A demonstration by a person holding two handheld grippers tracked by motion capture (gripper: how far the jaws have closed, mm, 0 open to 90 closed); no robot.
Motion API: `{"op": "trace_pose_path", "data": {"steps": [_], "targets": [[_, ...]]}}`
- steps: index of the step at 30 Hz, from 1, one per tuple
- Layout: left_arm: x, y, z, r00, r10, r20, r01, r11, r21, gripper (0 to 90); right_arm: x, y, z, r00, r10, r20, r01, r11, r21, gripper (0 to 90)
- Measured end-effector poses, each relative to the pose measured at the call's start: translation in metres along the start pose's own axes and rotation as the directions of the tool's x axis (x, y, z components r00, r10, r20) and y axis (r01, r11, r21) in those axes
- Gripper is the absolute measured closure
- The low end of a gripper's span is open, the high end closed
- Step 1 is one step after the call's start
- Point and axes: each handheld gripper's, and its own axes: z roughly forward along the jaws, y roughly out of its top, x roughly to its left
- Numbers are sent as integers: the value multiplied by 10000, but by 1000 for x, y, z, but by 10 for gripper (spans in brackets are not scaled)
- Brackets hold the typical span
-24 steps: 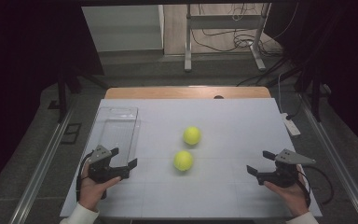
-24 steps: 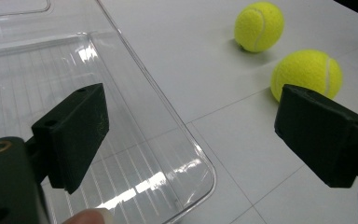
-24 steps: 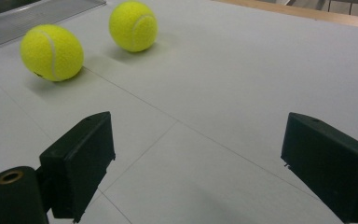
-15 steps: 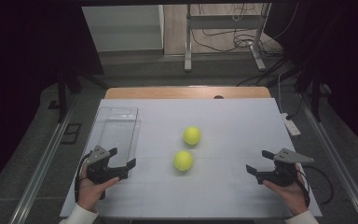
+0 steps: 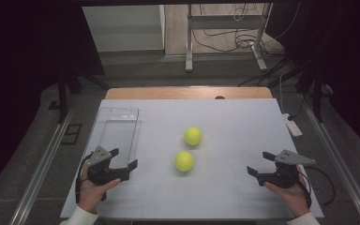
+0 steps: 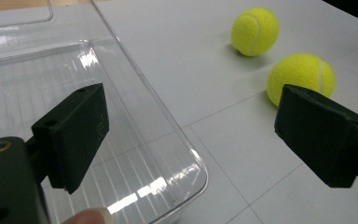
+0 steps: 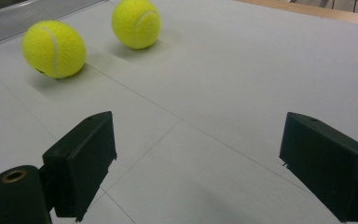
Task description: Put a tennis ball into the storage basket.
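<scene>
Looking down from the high view, the left tongs (image 5: 123,159) sit at the near left of the pale grey surface (image 5: 234,122), spread apart with nothing between them, just beside the near end of a clear ribbed plastic tray (image 5: 117,129). The right tongs (image 5: 258,164) rest at the near right, likewise spread and empty. Two fuzzy yellow-green tennis balls lie mid-surface, the nearer ball (image 5: 184,161) close in front of the farther ball (image 5: 193,136).

From the left gripper view, the wide jaws straddle the tray's rounded corner (image 6: 186,154); both balls (image 6: 301,79) (image 6: 254,31) lie beyond.

From the right gripper view, the jaws gape over bare surface, balls (image 7: 53,48) (image 7: 136,23) farther off, well apart from them.
</scene>
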Motion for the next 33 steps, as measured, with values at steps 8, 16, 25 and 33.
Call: {"op": "trace_pose_path", "data": {"steps": [8,16,25,33], "targets": [[0,1,0,10000,-19,-17,19,10000,13,111,0,-1,2,10000,40,5,-40,10000,89,111],[-2,3,-1,10000,-26,14,26,10000,4,111,-1,-1,2,9999,173,7,-173,9998,102,113],[-4,11,5,9998,-87,-151,92,9995,294,111,-2,-1,2,9999,161,-41,-160,9998,109,117],[-6,17,9,9997,-154,-175,161,9990,416,115,-3,-3,2,9997,260,-46,-259,9995,155,120]]}}
